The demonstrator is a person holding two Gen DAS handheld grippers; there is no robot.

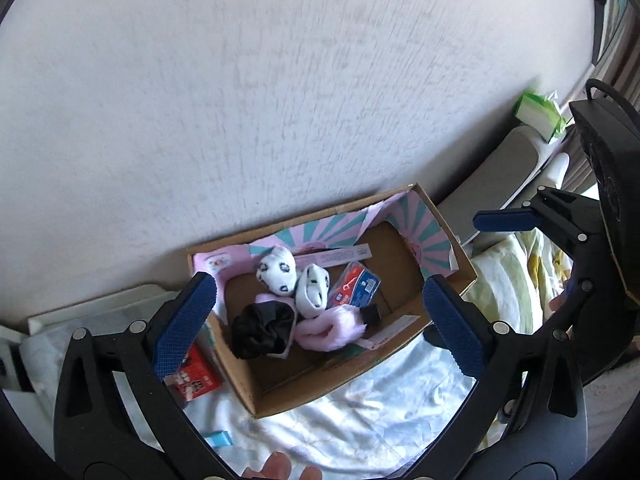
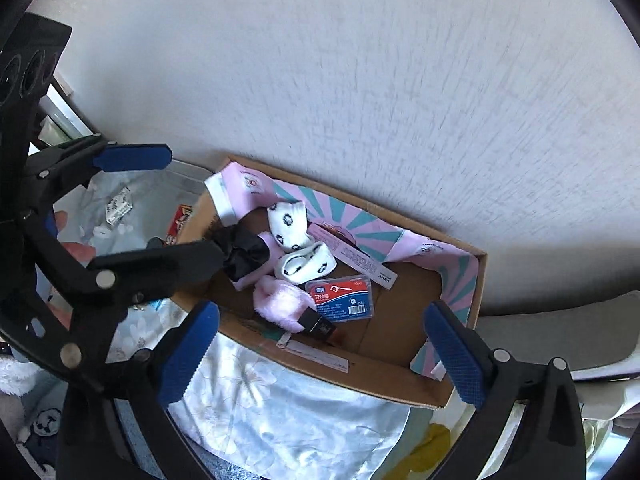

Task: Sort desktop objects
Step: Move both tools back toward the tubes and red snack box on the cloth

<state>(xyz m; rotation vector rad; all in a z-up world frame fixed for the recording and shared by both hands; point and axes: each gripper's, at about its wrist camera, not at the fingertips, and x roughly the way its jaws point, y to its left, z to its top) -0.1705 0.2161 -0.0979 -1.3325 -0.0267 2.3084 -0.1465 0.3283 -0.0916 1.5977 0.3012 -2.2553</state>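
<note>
**Both grippers spread wide above the sorting box, nothing held**

Left gripper point(image 1: 316, 320): jaws stand fully apart, blue pads facing each other with only air between them. It hangs over the cardboard box point(image 1: 466, 270), pointing steeply down. No object is pinched.

Right gripper point(image 2: 320, 352): jaws likewise spread wide, empty. It also hangs over the box, seen from the opposite side. In the left wrist view it shows at the right edge; in the right wrist view the left gripper crosses the left side of the picture.

Box contents, all lying on the box floor:
- two white socks with black marks point(image 1: 278, 270), rolled, side by side and touching
- black scrunchie point(image 1: 260, 330), near the left wall, touching a pink fluffy item point(image 1: 328, 330)
- floss pick case point(image 2: 342, 292), red and blue label, flat, just beside the pink fluffy item
- long pink flat packet point(image 1: 336, 257) against the patterned pink and teal inner lining of the far wall

Box sits on a pale floral sheet point(image 1: 352, 432), pushed up against a textured white wall point(image 1: 280, 80).

Outside the box: a red packet point(image 1: 198, 376) just beside its left wall, and a green and white tissue pack point(image 1: 540, 112) well apart at upper right.
</note>
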